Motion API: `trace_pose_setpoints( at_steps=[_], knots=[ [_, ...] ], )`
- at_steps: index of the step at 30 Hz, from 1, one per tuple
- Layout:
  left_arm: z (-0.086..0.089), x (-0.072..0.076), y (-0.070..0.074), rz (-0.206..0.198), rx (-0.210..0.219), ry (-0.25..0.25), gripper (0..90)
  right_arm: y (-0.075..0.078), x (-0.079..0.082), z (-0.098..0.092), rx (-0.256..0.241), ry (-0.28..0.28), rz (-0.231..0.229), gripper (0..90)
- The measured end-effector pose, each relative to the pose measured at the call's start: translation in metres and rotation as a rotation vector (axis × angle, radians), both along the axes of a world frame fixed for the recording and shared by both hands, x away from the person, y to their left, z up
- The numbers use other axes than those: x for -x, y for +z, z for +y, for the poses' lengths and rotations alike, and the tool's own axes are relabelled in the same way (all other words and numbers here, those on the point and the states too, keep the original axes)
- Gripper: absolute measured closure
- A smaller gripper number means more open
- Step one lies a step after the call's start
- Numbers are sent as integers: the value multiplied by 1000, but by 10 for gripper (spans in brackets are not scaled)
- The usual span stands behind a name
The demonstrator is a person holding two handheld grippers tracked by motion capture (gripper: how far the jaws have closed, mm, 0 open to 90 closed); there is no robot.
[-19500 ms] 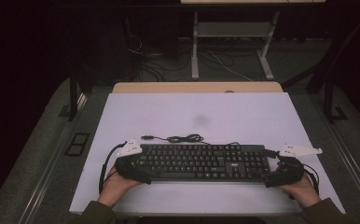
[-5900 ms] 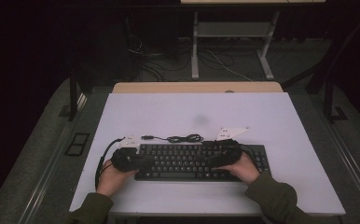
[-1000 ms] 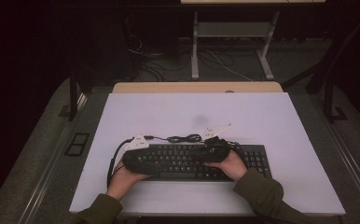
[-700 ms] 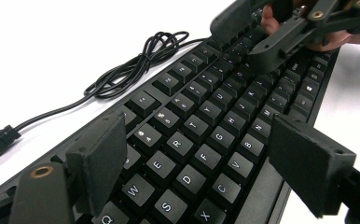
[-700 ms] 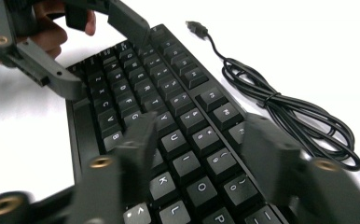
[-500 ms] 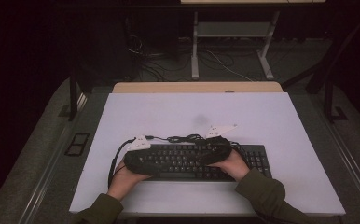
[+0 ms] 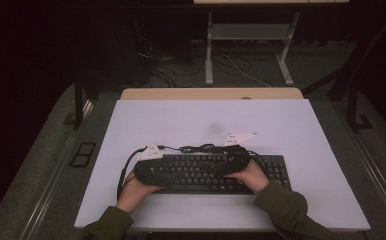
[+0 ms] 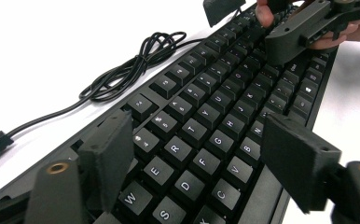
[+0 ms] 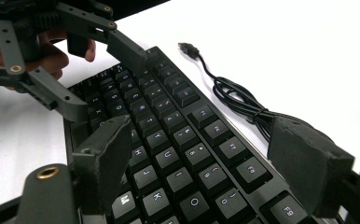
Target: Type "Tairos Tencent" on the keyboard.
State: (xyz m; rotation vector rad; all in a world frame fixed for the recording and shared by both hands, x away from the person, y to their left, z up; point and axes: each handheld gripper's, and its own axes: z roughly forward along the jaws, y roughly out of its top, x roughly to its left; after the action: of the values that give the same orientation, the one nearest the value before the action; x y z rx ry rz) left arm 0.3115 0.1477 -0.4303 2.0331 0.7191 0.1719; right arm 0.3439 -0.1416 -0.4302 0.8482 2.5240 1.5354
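- The keyboard (image 7: 206, 172) is lying flat near the front edge of the white table (image 7: 291, 125), its coiled cable (image 8: 136, 65) resting just behind it.
- The left gripper (image 8: 201, 158) is hovering over the letter keys with its jaws spread wide (nothing between them but keys below).
- The right gripper (image 9: 206, 158) is also standing released, jaws apart above the number and letter rows.
- Both hands are sitting over the keyboard, the right hand (image 7: 251, 175) near its middle.

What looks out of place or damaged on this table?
Nothing stands out. The keyboard lies flat and square on the table, its keys look intact, and its cable lies bundled behind it, unplugged.
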Motion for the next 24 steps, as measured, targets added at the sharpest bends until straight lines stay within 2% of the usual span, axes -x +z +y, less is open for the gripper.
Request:
trace_pose_setpoints(
  at_steps=[10, 19, 24],
  knots=[
    [-6, -4, 1, 0, -26, -10, 456, 1, 1, 0, -4, 3, -8, 212],
    [-7, -8, 2, 6, -31, 1, 767, 1, 0, 1, -3, 24, -12, 212],
    [-8, -9, 2, 14, -40, -2, 891, 1, 1, 1, -1, 33, -15, 210]
  ],
)
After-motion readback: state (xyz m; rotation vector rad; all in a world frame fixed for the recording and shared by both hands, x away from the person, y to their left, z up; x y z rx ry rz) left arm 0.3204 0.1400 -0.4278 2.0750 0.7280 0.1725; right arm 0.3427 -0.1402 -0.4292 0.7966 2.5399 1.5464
